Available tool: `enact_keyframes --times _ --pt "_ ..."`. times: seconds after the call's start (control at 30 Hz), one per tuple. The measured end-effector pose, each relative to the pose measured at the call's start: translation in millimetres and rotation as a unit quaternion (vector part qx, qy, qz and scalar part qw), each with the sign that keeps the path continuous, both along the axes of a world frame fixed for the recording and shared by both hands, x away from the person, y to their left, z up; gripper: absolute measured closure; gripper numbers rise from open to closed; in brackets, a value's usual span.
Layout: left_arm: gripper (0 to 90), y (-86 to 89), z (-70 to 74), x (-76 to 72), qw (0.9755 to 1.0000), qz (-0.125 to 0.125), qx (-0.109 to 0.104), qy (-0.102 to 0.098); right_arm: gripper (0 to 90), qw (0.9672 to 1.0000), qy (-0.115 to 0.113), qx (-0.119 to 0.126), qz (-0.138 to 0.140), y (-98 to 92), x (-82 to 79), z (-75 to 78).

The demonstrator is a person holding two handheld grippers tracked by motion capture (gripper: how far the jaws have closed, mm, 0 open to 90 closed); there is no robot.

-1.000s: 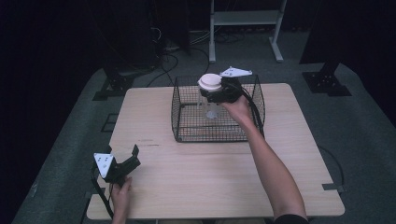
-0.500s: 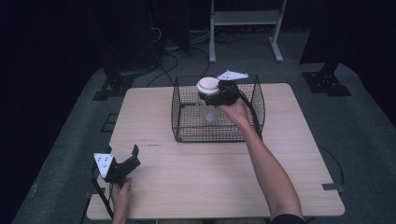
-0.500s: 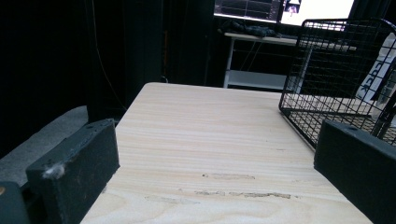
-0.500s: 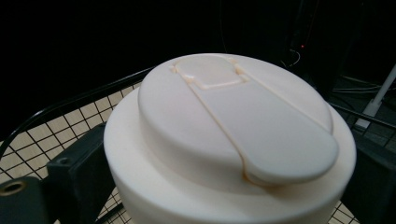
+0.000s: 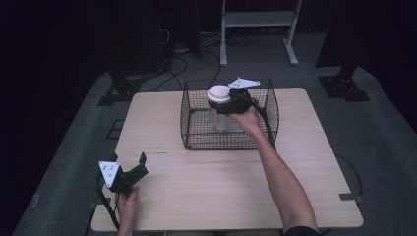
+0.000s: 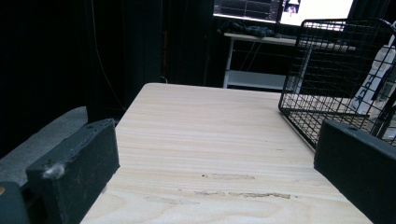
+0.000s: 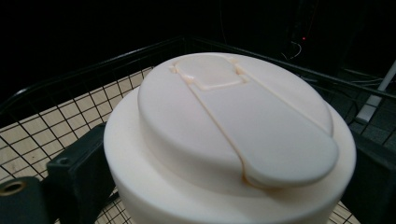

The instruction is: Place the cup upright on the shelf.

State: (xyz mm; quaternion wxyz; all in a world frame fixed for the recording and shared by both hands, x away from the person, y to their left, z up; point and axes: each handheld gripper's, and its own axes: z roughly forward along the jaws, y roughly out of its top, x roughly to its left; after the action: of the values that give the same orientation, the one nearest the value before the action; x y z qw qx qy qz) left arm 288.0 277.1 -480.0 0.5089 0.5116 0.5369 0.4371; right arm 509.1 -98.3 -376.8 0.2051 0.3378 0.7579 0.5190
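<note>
A clear bottle with a wide white lid (image 5: 219,94) hangs inside the black wire basket (image 5: 196,142) at the table's far middle, above its floor. My right gripper (image 5: 227,102) is shut on the bottle just under the lid. In the right gripper view the white lid (image 7: 233,135) sits close between the two black jaws, over the basket's mesh floor (image 7: 60,121). My left gripper (image 5: 140,167) rests near the table's front left edge, open, with bare wood between its jaws in the left gripper view. The wire basket (image 6: 336,88) stands ahead and to its right.
The light wooden table (image 5: 196,196) stands on a grey floor with dark surroundings. A white shelf frame (image 5: 255,22) stands behind the table, and black stand bases (image 5: 344,88) lie at the floor's sides. Cables run across the floor at the back.
My right gripper has carried the bottle a little to the left and lower into the basket. The left gripper has not moved.
</note>
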Motion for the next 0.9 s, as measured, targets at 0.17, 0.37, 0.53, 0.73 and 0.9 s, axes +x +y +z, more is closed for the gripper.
enact_keyframes --times 0.17,0.37,0.53,0.73,0.9 --pt "0.0 -0.1 0.0 0.0 1.0 0.0 0.0 0.0 4.5 1.0 0.006 -0.004 -0.001 -0.9 0.6 -4.7" --pt "0.0 -0.1 0.0 0.0 1.0 0.0 0.001 0.0 4.4 0.9999 0.007 -0.008 -0.001 -1.2 0.8 -7.1" --pt "0.0 -0.3 0.0 0.0 1.0 -0.001 0.001 0.0 4.4 0.9999 0.01 -0.01 0.0 -1.7 0.6 -6.9" --pt "0.0 -0.7 0.1 -0.1 1.0 -0.001 0.002 0.0 4.4 0.9998 0.012 -0.016 0.005 -2.6 -0.6 -6.0" --pt "0.0 -1.1 0.1 0.1 1.0 0.0 0.003 0.0 4.3 0.9997 0.014 -0.019 0.008 -4.5 -0.7 -5.8"
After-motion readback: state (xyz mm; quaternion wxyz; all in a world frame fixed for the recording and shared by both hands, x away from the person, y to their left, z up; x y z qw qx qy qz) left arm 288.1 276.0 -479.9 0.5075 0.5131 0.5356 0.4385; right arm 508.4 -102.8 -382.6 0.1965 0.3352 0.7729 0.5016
